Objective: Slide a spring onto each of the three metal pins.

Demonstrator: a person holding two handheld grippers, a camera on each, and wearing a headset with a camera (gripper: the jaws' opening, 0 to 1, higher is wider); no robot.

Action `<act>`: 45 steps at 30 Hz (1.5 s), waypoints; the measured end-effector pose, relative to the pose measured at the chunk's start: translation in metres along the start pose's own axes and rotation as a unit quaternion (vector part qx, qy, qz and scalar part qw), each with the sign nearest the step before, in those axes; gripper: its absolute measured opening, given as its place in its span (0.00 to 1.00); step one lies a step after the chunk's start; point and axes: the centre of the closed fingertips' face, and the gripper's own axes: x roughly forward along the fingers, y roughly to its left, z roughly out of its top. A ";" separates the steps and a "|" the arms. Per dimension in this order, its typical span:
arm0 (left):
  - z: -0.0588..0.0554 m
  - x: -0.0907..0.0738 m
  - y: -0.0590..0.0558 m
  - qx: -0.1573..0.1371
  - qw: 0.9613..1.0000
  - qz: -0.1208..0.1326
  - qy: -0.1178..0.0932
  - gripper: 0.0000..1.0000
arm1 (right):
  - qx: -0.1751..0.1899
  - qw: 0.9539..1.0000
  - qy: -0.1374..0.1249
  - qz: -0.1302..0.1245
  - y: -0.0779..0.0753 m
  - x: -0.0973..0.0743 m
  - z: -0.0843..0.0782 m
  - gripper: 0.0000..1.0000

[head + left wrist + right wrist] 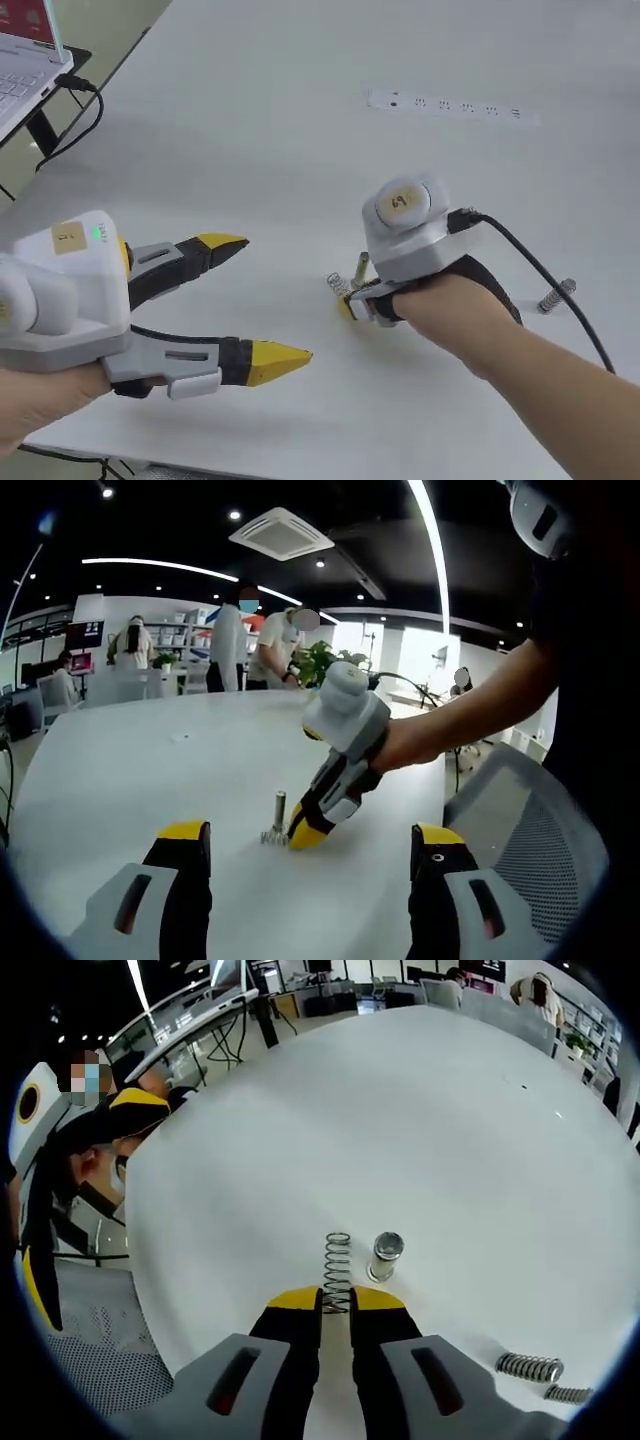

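My right gripper (352,303) is low on the white table (250,150), shut on one end of a thin wire spring (337,1263). The spring (337,284) sticks out forward beside an upright metal pin (384,1255), close to it but not on it. From the left gripper view, the pin (280,810) stands just left of the right gripper's yellow tips (305,832). My left gripper (255,300) hovers open and holds nothing, to the left of the pin (359,268). A pin with a spring on it (556,295) lies to the right.
A white power strip (445,104) lies at the far side of the table. A laptop (25,60) and a black cable (85,110) sit at the far left edge. A loose spring (568,1393) lies beside the sprung pin (530,1367). Several people (250,640) stand far behind.
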 end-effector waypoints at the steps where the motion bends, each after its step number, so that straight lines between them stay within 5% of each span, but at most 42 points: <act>1: 0.000 0.000 0.000 0.000 1.000 0.000 0.000 0.78 | 0.002 1.000 0.001 0.002 0.001 0.000 0.000 0.09; 26: 0.000 0.016 -0.008 0.005 1.000 -0.016 0.012 0.77 | -0.055 0.998 -0.020 0.036 -0.007 -0.036 -0.019 0.07; 39: -0.003 0.023 -0.012 0.007 0.999 -0.031 0.022 0.74 | -0.133 0.990 -0.022 0.043 -0.019 -0.069 -0.024 0.07; 45: -0.002 0.028 -0.017 0.010 0.999 -0.043 0.025 0.73 | -0.177 0.983 -0.018 0.051 -0.024 -0.083 -0.031 0.07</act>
